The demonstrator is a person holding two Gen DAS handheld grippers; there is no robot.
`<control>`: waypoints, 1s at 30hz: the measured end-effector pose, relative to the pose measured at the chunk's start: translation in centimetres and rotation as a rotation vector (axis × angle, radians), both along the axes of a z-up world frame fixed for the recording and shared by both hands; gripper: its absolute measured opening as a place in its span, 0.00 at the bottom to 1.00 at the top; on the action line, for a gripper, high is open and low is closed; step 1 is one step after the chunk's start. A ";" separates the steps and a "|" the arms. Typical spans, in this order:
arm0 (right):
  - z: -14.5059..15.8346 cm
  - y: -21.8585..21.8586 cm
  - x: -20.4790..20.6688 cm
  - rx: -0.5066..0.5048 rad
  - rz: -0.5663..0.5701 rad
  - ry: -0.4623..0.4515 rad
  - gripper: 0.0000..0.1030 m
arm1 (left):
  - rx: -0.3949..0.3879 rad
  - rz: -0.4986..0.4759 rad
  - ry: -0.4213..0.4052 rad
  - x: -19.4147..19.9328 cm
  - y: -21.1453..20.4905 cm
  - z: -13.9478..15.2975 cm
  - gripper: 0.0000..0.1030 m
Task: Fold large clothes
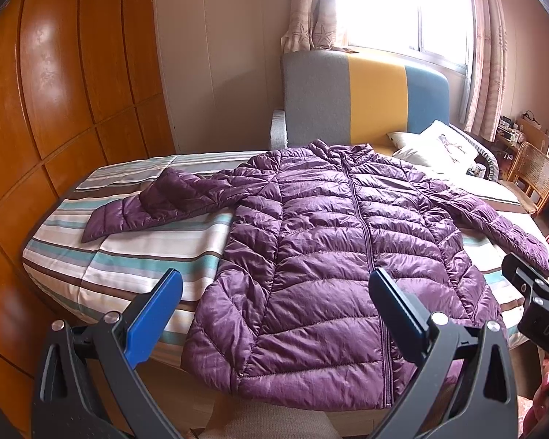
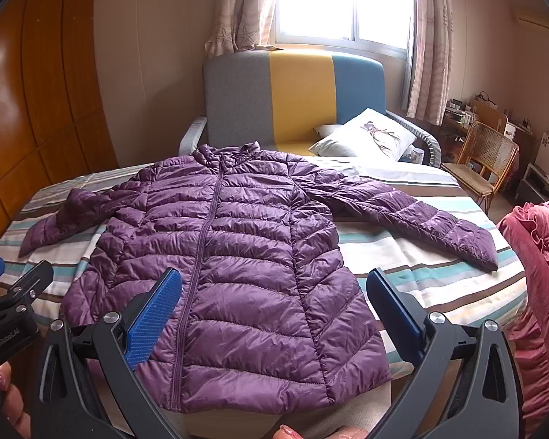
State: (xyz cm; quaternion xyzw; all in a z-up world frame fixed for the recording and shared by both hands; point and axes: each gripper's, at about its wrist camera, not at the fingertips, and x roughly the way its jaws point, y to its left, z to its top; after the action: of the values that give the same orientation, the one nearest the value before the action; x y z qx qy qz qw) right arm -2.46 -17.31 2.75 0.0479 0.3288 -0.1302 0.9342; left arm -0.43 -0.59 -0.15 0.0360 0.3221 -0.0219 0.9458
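Observation:
A purple quilted puffer jacket lies zipped and face up on the striped bed, collar toward the headboard, hem hanging over the near edge. Its sleeves spread out: one sleeve to the left, the other sleeve to the right. My left gripper hovers open above the hem's left half, holding nothing. My right gripper hovers open above the hem's right half, also holding nothing. Each gripper's body shows at the edge of the other's view.
The bed has a striped cover and a grey, yellow and blue headboard. A white pillow lies at the far right. A red blanket is heaped right of the bed. A wooden wardrobe lines the left; a rattan chair stands far right.

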 end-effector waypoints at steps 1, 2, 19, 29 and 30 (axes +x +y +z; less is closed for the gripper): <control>0.0 0.0 -0.1 0.000 0.000 0.000 0.97 | 0.001 -0.001 0.000 0.0 0.0 -0.1 0.98; 0.0 0.0 -0.1 0.000 0.000 -0.001 0.97 | 0.001 0.000 0.000 0.0 0.0 -0.1 0.98; 0.0 -0.1 0.0 0.010 0.002 -0.001 0.97 | -0.010 -0.005 0.012 0.2 0.1 -0.1 0.98; 0.0 -0.1 0.0 0.012 0.001 -0.001 0.97 | -0.013 -0.005 0.019 0.3 0.3 0.0 0.98; 0.0 -0.1 0.0 0.014 0.002 0.000 0.97 | -0.013 -0.004 0.019 0.3 0.3 0.0 0.98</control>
State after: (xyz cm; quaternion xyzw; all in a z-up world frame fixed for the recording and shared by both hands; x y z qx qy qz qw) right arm -2.45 -17.46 2.76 0.0539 0.3297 -0.1269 0.9339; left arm -0.08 -0.30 -0.16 0.0301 0.3307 -0.0265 0.9429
